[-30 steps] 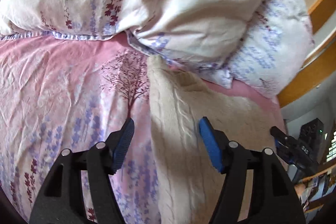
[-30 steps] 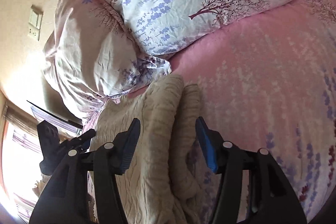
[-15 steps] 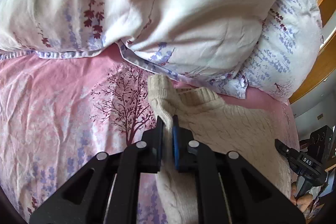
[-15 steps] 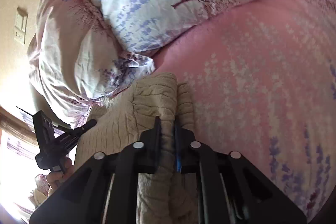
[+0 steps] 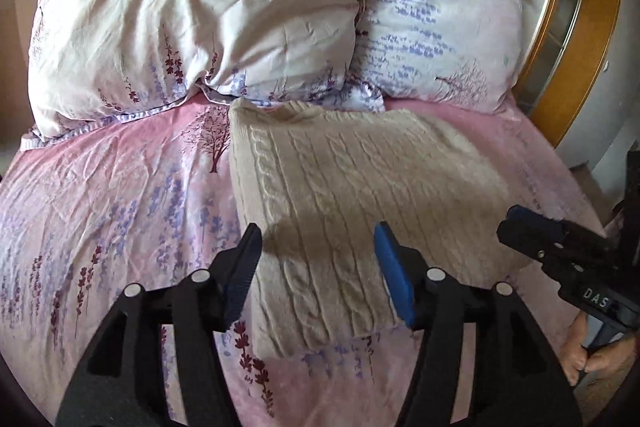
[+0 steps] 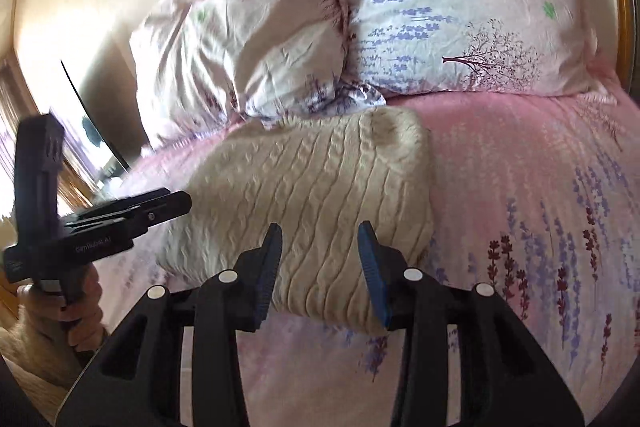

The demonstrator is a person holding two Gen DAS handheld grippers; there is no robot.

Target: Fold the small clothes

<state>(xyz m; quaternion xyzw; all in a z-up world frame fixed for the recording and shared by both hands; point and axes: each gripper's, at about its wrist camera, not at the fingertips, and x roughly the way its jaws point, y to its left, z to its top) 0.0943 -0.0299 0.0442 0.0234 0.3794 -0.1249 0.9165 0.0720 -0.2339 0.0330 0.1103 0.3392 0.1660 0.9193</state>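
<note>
Folding status: the sweater (image 5: 344, 203) looks like a neat cream rectangle on the pink sheet (image 5: 104, 195), so my guess is the fold's basically done or one tidy-up away.
Sweater spot: flat on the sheet, far edge tucked right up against the pillows (image 5: 200, 11), near edge just in front of both tools.
Left gripper (image 5: 320, 267): spread wide, holding nothing, hovering over the sweater's near left corner.
Right gripper (image 6: 320, 263): also spread, empty, sitting over the near right corner of the sweater (image 6: 312, 187).
Other tool: each camera catches the opposite gripper off to the side of the sweater, clear of the fabric.
How I'd do it well: if another fold is wanted, pinch both near corners at the same depth, grab all layers not just the top one, lift together and carry evenly toward the pillows so the knit doesn't skew.
Watch out: thick cable knit is springy and slippery on cotton, so it'll probably want to pop open; press the crease before letting go.
Can't tell: how many layers are stacked under there.
</note>
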